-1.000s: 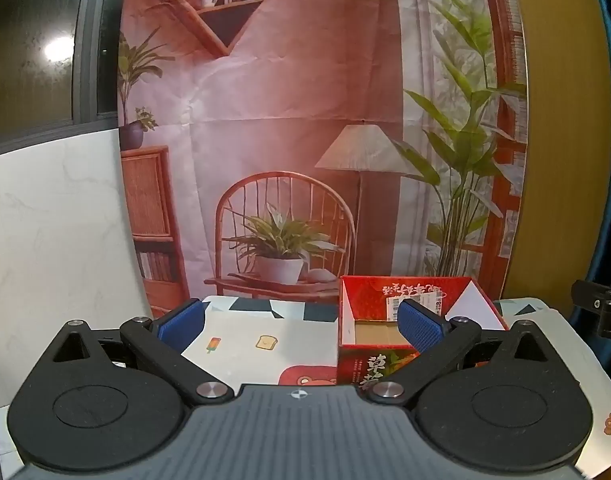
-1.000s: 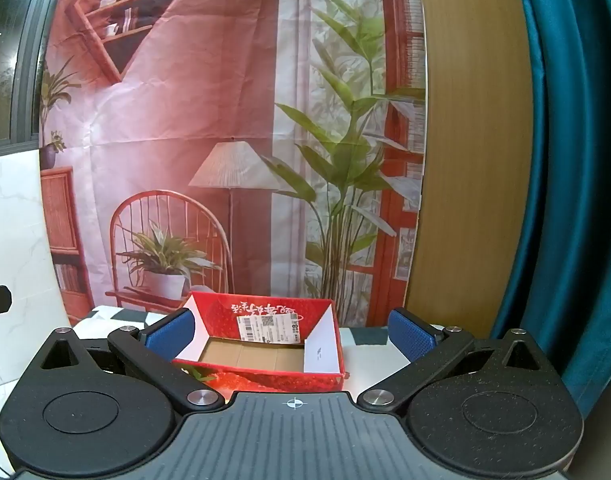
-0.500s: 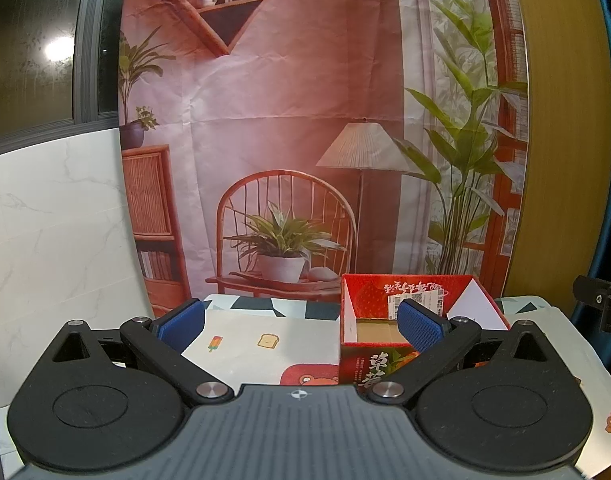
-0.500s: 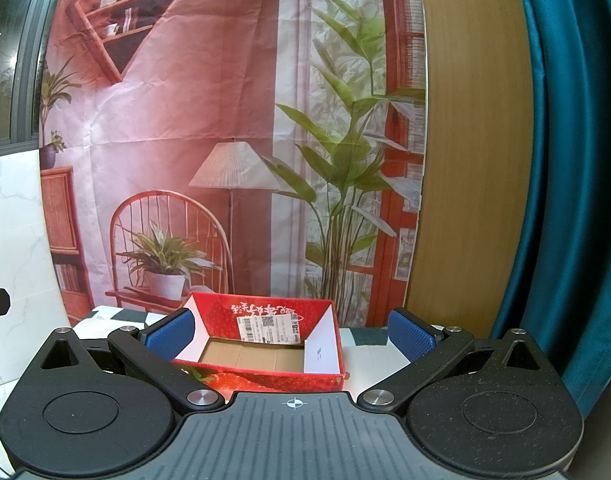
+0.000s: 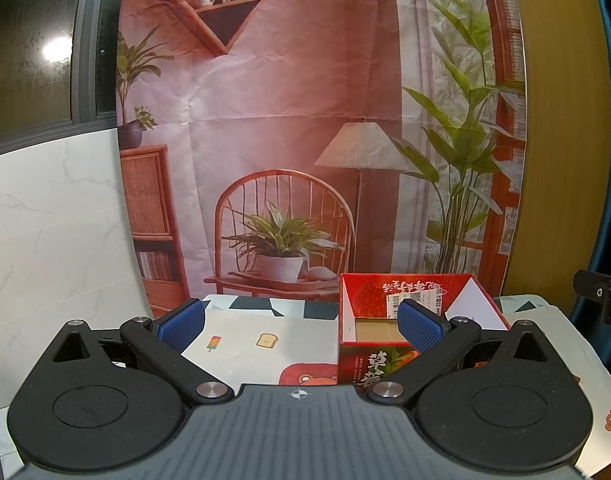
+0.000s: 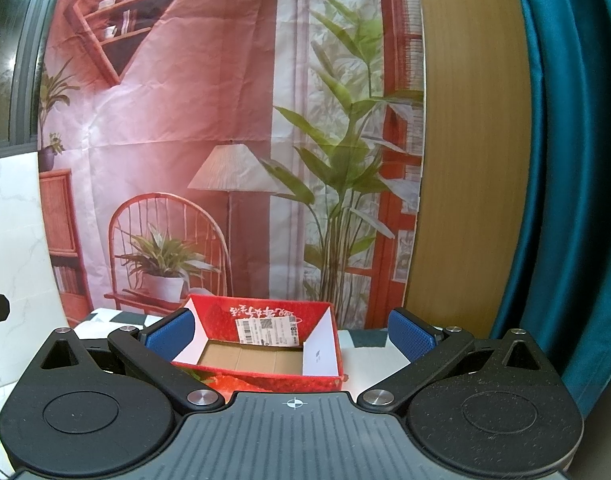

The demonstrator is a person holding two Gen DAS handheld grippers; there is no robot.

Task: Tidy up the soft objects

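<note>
Nothing has shifted to speak of since a second ago: both grippers hang where they were, and the box sits as before.

From the left wrist view, the left gripper point(image 5: 301, 326) has its jaws spread wide with nothing between them. The red box point(image 5: 369, 368) stands at about 2 o'clock on the patterned cloth point(image 5: 265, 320) that covers the tabletop, open-topped, its cardboard floor bare as far as can be seen. The right blue pad overlaps the box's near rim in this view; whether it touches I cannot tell.

From the right wrist view, the right gripper point(image 6: 291, 334) is likewise wide open and empty, with the red box point(image 6: 261, 374) straight ahead at 12 o'clock, between the pads.

No soft object shows in either view; any presumably lie below or behind the cameras. The risk from here is a low swing clipping the light box's rim and tipping it.
</note>
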